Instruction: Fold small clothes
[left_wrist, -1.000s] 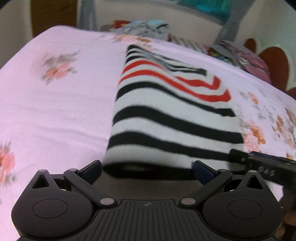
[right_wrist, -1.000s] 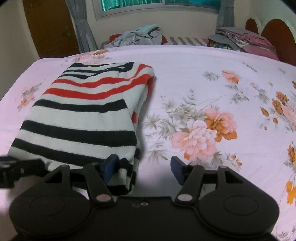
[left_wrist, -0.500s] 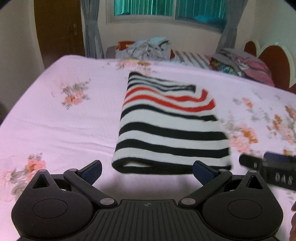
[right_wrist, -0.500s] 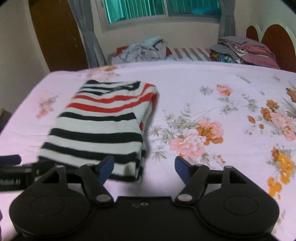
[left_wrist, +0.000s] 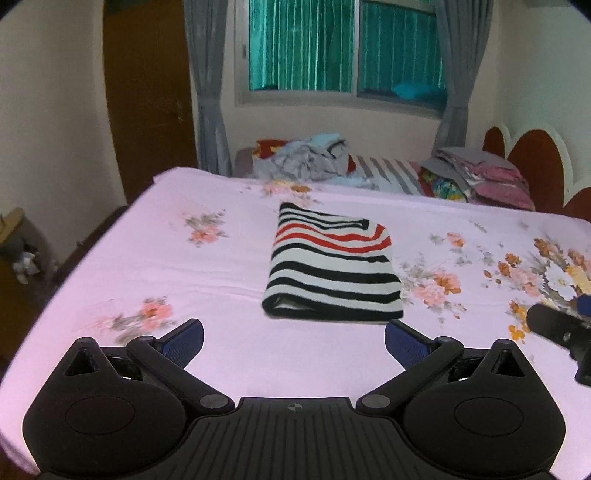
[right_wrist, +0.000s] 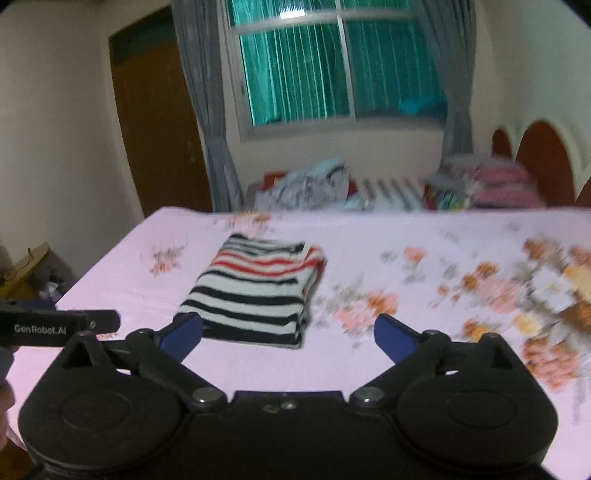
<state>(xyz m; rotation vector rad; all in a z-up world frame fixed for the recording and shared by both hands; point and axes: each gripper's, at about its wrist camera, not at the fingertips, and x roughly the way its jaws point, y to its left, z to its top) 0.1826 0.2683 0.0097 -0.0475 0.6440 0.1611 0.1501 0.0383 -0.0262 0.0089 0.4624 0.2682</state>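
A folded striped garment (left_wrist: 332, 273) (right_wrist: 255, 291), white with black and red bands, lies flat on the pink flowered bedsheet (left_wrist: 147, 258) (right_wrist: 406, 229). My left gripper (left_wrist: 293, 339) hovers well back from its near edge, open, nothing between its blue pads. In the right wrist view my right gripper (right_wrist: 288, 332) also hangs back from the garment, its jaws opening wide and empty. Each gripper shows at the edge of the other's view: the right one (left_wrist: 561, 328) at the right, the left one (right_wrist: 55, 326) at the left.
A heap of loose clothes (left_wrist: 306, 162) and a stack of folded laundry (left_wrist: 476, 177) lie past the bed's far edge, under a curtained window (left_wrist: 347, 48). A brown door (left_wrist: 147, 110) stands at the left. A red headboard (left_wrist: 535, 158) is at the right.
Both grippers drew back and up from the folded garment, which stays on the bed and now looks smaller. The right gripper's jaws spread wider and left the garment's corner.
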